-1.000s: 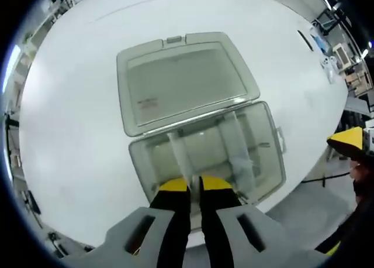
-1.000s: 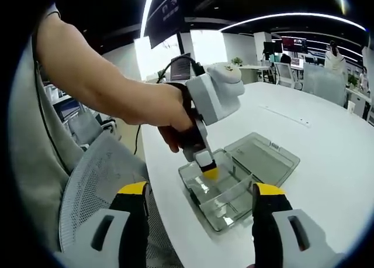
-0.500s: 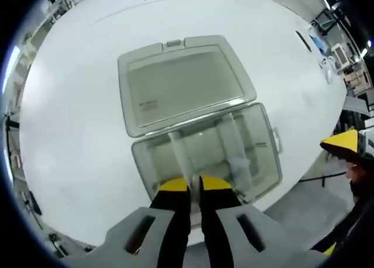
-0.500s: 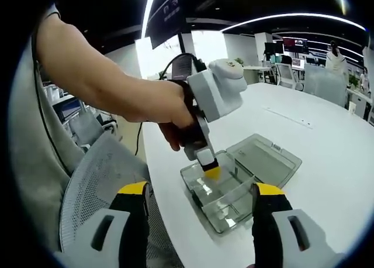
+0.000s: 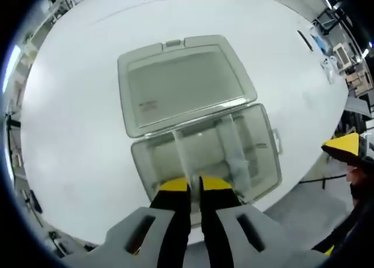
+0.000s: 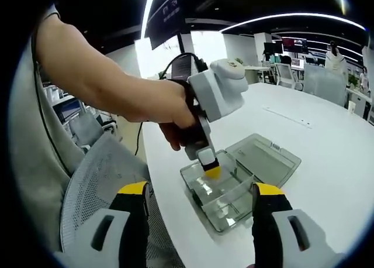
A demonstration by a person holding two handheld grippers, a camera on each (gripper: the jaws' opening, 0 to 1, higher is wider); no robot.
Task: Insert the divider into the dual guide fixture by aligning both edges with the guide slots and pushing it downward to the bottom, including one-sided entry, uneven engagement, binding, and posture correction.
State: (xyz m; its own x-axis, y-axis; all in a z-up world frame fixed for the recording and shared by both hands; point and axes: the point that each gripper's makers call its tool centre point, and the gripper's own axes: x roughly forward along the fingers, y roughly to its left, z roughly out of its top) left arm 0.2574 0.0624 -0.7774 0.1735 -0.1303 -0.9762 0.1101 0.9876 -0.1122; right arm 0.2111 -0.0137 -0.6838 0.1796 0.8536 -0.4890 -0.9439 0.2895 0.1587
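**Divider pinched at the near wall of the open box**

On the white table (image 5: 70, 104) sits a clear plastic box (image 5: 266, 162) with its lid (image 5: 184, 81) folded flat open toward the top of the left gripper view. In that view the left gripper (image 5: 194, 185) comes up from the bottom centre, its yellow-tipped jaws pressed close on the near end of a thin clear divider (image 5: 182, 157). The divider stands on edge inside the box; its long axis runs from the jaws up and slightly left toward the hinge side, so it crosses the box from the near wall to the far one. A second clear divider (image 5: 234, 148) stands further right in the box, roughly parallel to the first. How deep the held divider sits in its slots I cannot tell.

In the right gripper view the right gripper (image 6: 198, 192) is at the bottom of the frame, jaws spread wide with nothing between them. Beyond it, mid-frame, a hand (image 6: 175, 119) grips the left gripper, whose tips point down into the near end of the box. A grey mesh chair (image 6: 96, 180) stands at lower left beside the table edge.
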